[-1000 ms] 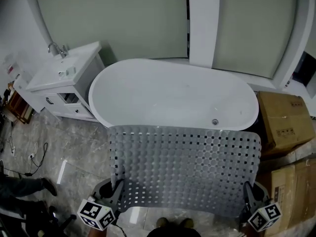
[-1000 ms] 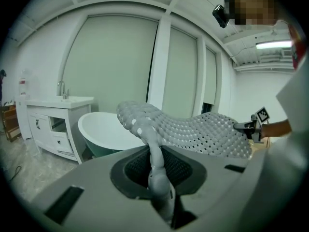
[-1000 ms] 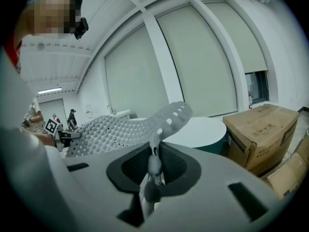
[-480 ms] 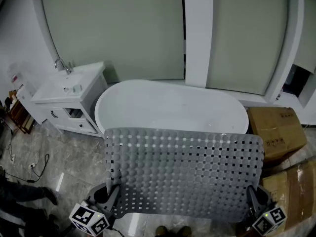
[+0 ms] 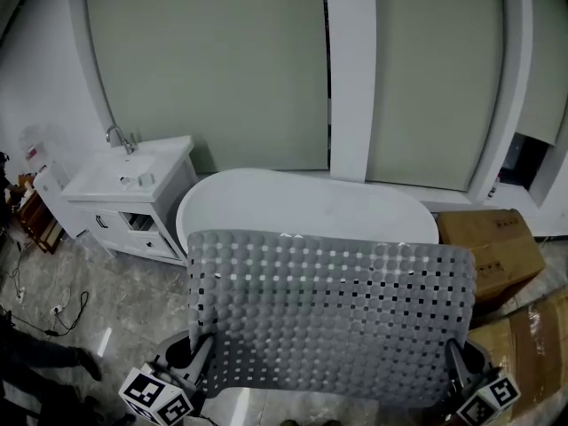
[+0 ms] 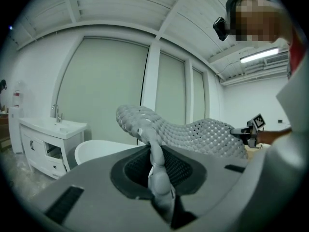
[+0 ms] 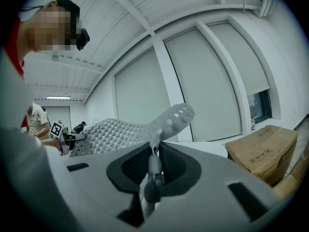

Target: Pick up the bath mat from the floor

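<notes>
Hanging up off the floor, the mat (image 5: pixel 328 318) is spread wide betw. the 2 grippers, in front of the tub (image 5: pixel 302 201). L gripper (image 5: pixel 202 351) is pinched tight on the mat's near left corner, R gripper (image 5: pixel 454 358) on its near right corner. Sink (image 5: pixel 124 177) is left of tub, boxes (image 5: pixel 490 247) at right.

Dim, cool indoor light, ceiling strip lamp (image 6: pixel 260 55) glowing, heavy fisheye bending, dark vignetted corners, soft focus
</notes>
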Demonstrator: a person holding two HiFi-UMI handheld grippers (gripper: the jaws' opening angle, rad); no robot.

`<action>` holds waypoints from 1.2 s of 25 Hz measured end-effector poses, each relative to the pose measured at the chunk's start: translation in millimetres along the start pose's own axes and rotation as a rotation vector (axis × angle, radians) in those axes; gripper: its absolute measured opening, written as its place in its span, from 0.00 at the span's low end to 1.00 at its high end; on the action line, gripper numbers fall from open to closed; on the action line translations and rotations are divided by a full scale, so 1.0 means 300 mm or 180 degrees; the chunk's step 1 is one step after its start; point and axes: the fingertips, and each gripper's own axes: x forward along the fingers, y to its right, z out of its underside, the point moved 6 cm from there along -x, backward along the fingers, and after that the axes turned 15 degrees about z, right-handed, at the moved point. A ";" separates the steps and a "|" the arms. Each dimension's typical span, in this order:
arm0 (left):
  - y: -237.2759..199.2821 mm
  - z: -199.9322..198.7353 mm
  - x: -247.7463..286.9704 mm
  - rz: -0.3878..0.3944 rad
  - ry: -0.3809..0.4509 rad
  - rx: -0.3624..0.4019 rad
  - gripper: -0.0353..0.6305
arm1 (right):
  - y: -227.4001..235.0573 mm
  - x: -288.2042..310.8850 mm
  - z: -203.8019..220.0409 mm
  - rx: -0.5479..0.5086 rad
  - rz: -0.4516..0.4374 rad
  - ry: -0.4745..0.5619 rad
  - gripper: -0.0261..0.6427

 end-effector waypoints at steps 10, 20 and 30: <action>0.100 0.014 -0.075 0.0058 0.0110 0.0042 0.13 | -0.010 -0.135 -0.006 -0.0081 -0.0050 0.0132 0.11; 0.112 -0.013 -0.106 0.0049 0.0125 0.0077 0.13 | -0.035 -0.173 -0.026 -0.0076 -0.0023 0.0155 0.11; 0.105 -0.022 -0.117 0.0089 0.0128 0.0133 0.13 | -0.053 -0.186 -0.025 -0.0097 -0.0010 0.0206 0.11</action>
